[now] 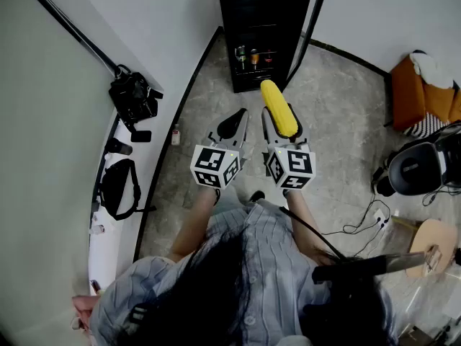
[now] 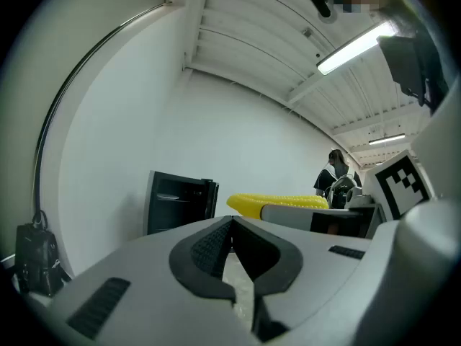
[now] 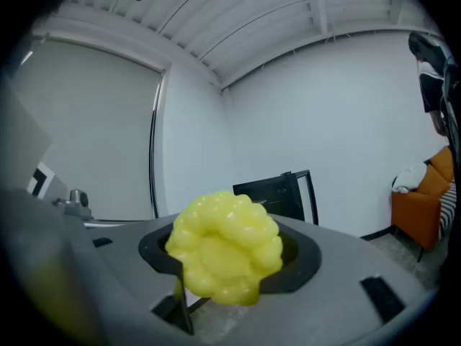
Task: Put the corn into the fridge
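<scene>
A yellow corn cob (image 1: 279, 108) lies lengthwise in my right gripper (image 1: 283, 130), which is shut on it, and its tip sticks out past the jaws. In the right gripper view the cob's end (image 3: 225, 247) fills the gap between the jaws. My left gripper (image 1: 234, 123) is beside it on the left, shut and empty; from there the corn (image 2: 277, 204) shows to the right. Ahead on the floor stands a black mini fridge (image 1: 263, 31) with its door (image 1: 308, 27) swung open to the right and small items on a shelf inside. Both gripper views show the fridge (image 2: 176, 202) (image 3: 277, 193) some way off.
A black bag (image 1: 132, 96) and a second black bag (image 1: 119, 186) lie on the white ledge at the left wall. A small bottle (image 1: 175, 134) stands on the floor by that ledge. An orange chair (image 1: 425, 96), cables and a round wooden stool (image 1: 432, 240) crowd the right side. A person (image 2: 337, 175) stands far off.
</scene>
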`<state>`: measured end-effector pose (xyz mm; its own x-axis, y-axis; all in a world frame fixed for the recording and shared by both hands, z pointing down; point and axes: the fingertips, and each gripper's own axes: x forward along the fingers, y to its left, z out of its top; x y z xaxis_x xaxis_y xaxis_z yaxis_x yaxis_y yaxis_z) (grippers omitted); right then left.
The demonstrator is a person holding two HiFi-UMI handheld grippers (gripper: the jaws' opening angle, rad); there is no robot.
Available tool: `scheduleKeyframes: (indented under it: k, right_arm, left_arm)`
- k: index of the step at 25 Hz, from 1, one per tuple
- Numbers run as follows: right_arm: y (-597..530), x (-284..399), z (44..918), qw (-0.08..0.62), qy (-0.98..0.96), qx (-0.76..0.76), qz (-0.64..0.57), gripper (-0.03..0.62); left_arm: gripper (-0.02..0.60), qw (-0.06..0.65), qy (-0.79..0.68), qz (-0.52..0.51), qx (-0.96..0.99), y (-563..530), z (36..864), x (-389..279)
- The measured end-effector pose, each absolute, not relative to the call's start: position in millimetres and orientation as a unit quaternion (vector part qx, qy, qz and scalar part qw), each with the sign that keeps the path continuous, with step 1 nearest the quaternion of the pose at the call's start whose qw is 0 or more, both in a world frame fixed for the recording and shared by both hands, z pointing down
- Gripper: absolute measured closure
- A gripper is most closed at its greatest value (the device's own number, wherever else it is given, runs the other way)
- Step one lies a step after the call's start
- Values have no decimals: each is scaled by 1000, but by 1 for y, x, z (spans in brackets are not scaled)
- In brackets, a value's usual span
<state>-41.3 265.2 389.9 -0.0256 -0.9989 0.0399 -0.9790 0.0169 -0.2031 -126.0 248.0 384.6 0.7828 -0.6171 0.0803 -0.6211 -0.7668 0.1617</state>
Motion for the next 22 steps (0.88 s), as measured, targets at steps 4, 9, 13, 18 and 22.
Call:
scheduleKeyframes:
  k: [4, 9, 13, 18, 22]
  right_arm:
    - [261, -35, 390, 73, 713, -691, -94, 339]
    - [257, -31, 393, 72, 715, -688, -101, 339]
    - [253, -25, 398, 69, 717, -685, -111, 339]
    - [245, -22, 409, 63, 718, -682, -127, 339]
    - [235, -21, 417, 62, 716, -681, -137, 339]
  left_arm:
    - [574, 90, -332, 12, 939, 243, 386, -124]
    - [574, 92, -336, 14, 937, 239, 387, -121]
    - [574, 94, -337, 18, 937, 241, 388, -115]
    - [574, 98, -345, 31, 933, 237, 397, -118]
    - [574, 108, -354, 31, 929, 222, 401, -122]
